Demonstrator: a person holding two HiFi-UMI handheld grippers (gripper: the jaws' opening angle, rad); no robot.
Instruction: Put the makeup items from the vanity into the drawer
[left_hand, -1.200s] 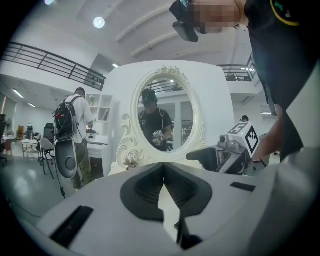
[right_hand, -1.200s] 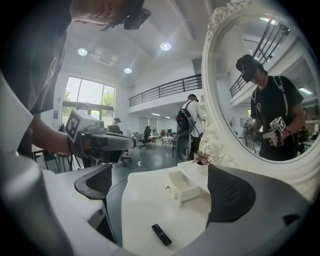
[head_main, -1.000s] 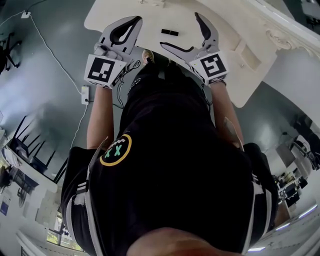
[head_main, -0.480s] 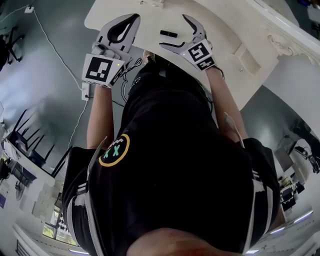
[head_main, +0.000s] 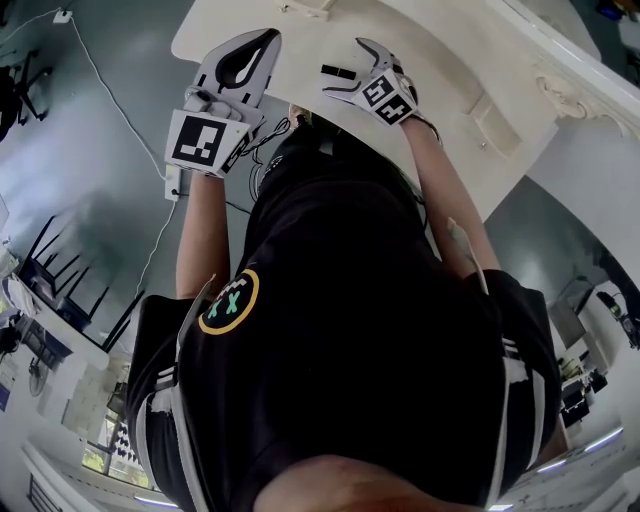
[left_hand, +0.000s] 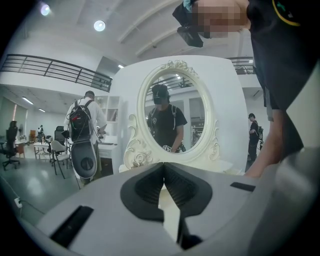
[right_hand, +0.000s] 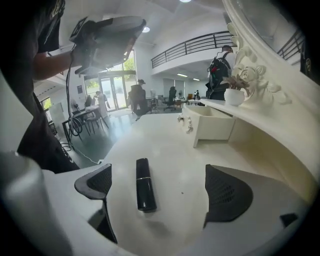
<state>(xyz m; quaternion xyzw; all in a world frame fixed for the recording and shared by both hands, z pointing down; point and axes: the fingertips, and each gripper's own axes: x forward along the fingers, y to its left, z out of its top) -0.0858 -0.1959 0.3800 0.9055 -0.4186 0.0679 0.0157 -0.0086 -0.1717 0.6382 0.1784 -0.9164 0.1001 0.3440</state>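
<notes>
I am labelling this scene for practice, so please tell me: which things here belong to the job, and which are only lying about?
For the job:
- black lipstick tube, lying between the jaws of the open right claw
- open drawer
- vanity top

Just there:
- potted plant
- mirror
- left claw, shut, holding nothing

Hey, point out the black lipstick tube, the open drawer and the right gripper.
black lipstick tube (right_hand: 145, 186), right gripper view, middle of its barrel.
open drawer (right_hand: 215, 129), right gripper view, its side wall.
right gripper (right_hand: 161, 172), right gripper view, midway between its open fingertips.
</notes>
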